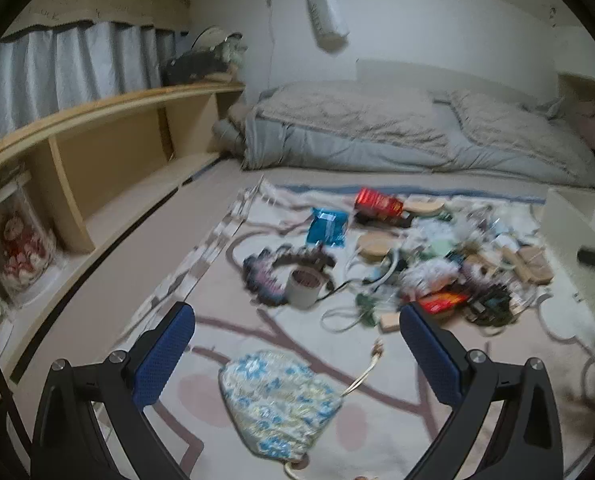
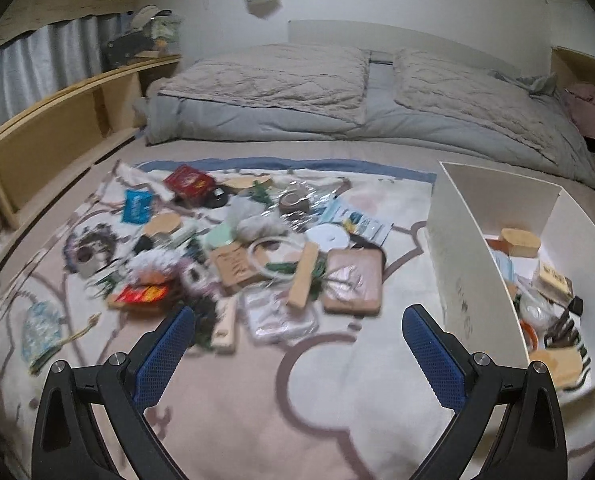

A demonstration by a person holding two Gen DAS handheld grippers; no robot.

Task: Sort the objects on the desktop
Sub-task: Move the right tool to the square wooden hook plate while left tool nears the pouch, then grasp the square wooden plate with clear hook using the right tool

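Both grippers are up off the blanket with nothing in them. The left gripper (image 1: 297,340) is spread wide, and the floral pouch (image 1: 277,400) lies right between its fingers at 6 o'clock. The right gripper (image 2: 297,344) gapes just as wide over bare blanket, the clutter pile (image 2: 233,248) at 12 o'clock and the white bin (image 2: 477,272) (already holding several items) at 2 o'clock. This reads as mid-sort, between picks. Likely next for the left: drop onto the pouch, close, then carry it across to the bin.
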